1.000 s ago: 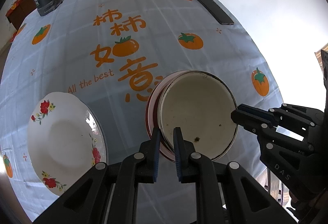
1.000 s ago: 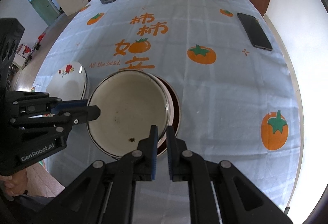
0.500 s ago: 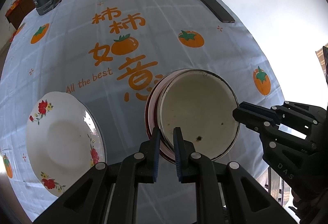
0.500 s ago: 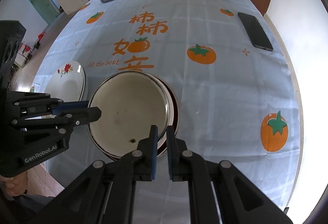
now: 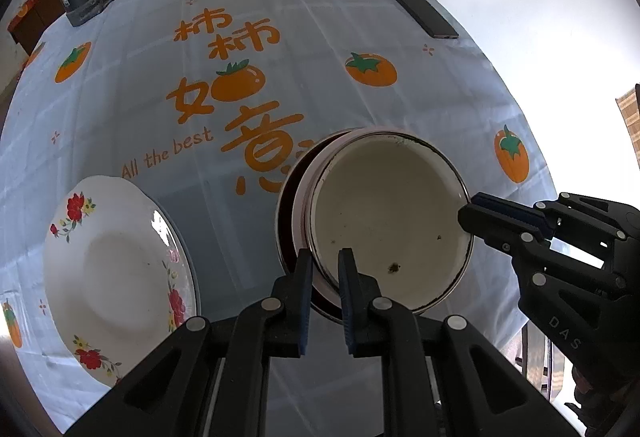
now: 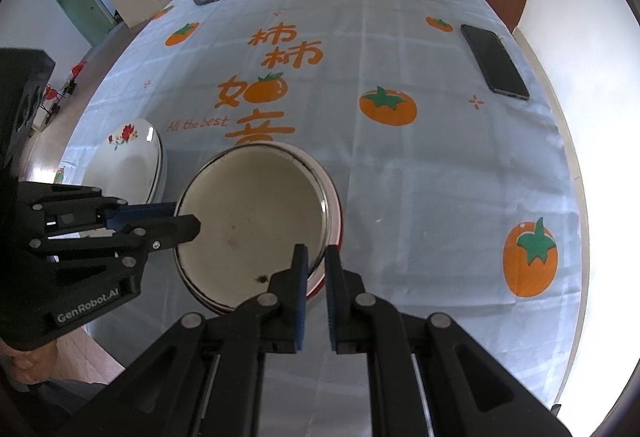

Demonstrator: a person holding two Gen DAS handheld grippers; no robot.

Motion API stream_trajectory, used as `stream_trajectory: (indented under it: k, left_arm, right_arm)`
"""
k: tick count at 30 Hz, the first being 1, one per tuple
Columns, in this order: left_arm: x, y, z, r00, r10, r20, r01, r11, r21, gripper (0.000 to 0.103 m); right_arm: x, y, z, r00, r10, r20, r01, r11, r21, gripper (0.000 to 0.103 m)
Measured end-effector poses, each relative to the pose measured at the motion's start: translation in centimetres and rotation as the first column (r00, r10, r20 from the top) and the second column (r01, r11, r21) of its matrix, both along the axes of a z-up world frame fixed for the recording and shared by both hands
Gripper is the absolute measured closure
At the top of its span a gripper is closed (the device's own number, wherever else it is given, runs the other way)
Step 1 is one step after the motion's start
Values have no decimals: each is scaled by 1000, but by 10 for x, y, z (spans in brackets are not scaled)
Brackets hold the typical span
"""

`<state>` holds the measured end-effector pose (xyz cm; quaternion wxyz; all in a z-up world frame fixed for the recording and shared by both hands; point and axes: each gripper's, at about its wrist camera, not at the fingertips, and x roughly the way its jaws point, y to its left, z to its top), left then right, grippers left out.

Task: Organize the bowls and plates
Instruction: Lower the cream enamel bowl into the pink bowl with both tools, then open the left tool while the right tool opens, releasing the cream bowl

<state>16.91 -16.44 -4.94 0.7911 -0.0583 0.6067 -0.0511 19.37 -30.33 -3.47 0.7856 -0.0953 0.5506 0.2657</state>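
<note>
Covering the worktop (image 6: pixel 440 165), a persimmon-print cloth carries a floral plate (image 5: pixel 108 269) at left and a cream bowl (image 5: pixel 384 221) nested in a red-rimmed bowl (image 5: pixel 289 221) beside it. Left tool (image 5: pixel 325 261) and right tool (image 6: pixel 316 257) each clamp the cream bowl's rim on opposite sides.

On my feeds the tablecloth (image 6: pixel 400 165) carried most of the writing — big orange characters "柿柿" over "如意", the lower pair partly hidden by the bowl (image 6: pixel 256 221) from the right wrist. Beside them ran "All the best" in thin orange script, clear in both views. The left gripper (image 6: pixel 188 219), seen from the right wrist, bore "GenRobot.AI" in white on its black body. The right gripper (image 5: pixel 466 215), seen from the left wrist, showed "DAS" — the rest ran out of view. I could read nothing else.
</note>
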Motion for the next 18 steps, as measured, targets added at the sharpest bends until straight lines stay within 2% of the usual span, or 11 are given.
stream_trajectory:
  k: [15, 18]
  left_arm:
    - [2, 1, -1, 1000, 8, -3, -8, 1000, -1, 89]
    - [2, 1, 0, 1000, 9, -2, -9, 1000, 3, 86]
  right_arm:
    - [0, 1, 0, 1000, 3, -3, -3, 1000, 7, 95]
    - [0, 2, 0, 1000, 15, -2, -15, 1000, 4, 92]
